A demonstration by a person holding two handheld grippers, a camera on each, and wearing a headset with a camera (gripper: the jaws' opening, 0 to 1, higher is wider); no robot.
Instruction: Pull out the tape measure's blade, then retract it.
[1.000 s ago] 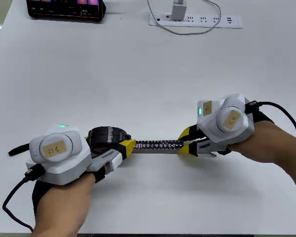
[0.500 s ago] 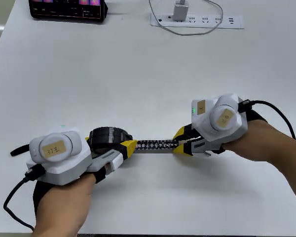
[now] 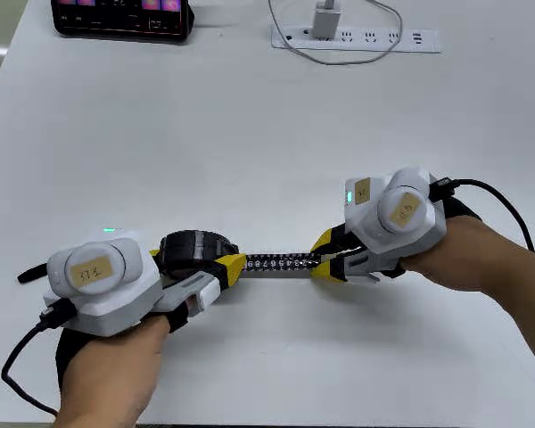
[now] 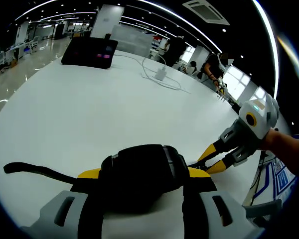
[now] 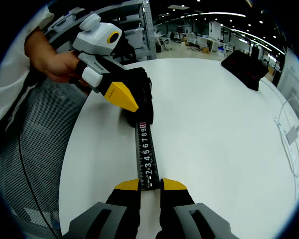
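Leftmost and near, the left gripper [image 3: 205, 260] clamps the black tape measure [image 3: 192, 244] on the table [image 3: 250, 134], and the gripper's body hides part of it. The blade [image 3: 281, 264] runs right along the table to the right gripper [image 3: 325, 260], which is pinched narrow on its tip. Far off lie a screen [image 3: 120, 16] and a power strip [image 3: 357, 37].

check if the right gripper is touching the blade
Touching. The right gripper view shows the right gripper with its yellow tips clamped on both sides of the blade end, no gap.
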